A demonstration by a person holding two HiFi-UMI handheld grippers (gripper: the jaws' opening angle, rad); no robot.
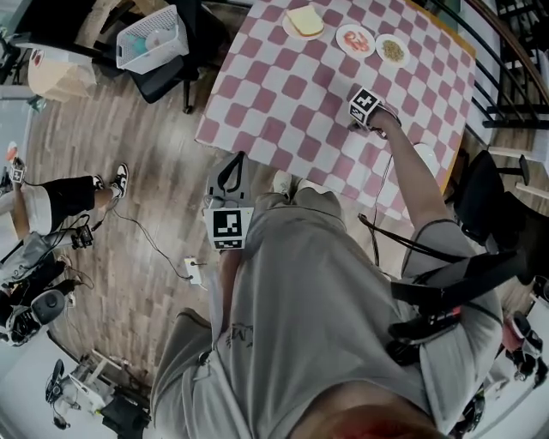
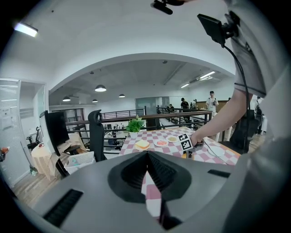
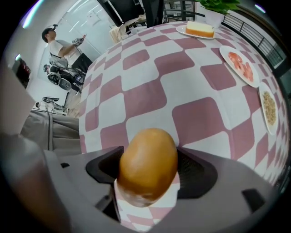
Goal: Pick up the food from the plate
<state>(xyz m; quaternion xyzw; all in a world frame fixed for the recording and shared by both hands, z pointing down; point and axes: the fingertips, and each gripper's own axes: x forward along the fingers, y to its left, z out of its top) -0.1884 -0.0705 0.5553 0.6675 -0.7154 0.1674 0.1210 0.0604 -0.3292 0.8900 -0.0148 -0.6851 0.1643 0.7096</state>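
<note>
Bun (image 3: 148,164) clamped in our right gripper (image 1: 364,110), not on any plate.
Jaws stand wide with the pads on the bun's two flanks. It looks fat and soft, so we judge a wide, light grip is what keeps it from squashing. The gripper points steeply down over bare table (image 1: 283,111); we can't tell if the bun touches the cloth. The other food sits on plates well apart at the far end: bread (image 1: 304,19), tomato (image 1: 355,40), grains (image 1: 393,50). Left gripper (image 2: 147,170) is closed on nothing and parked low beside the table, likely to stay clear.
</note>
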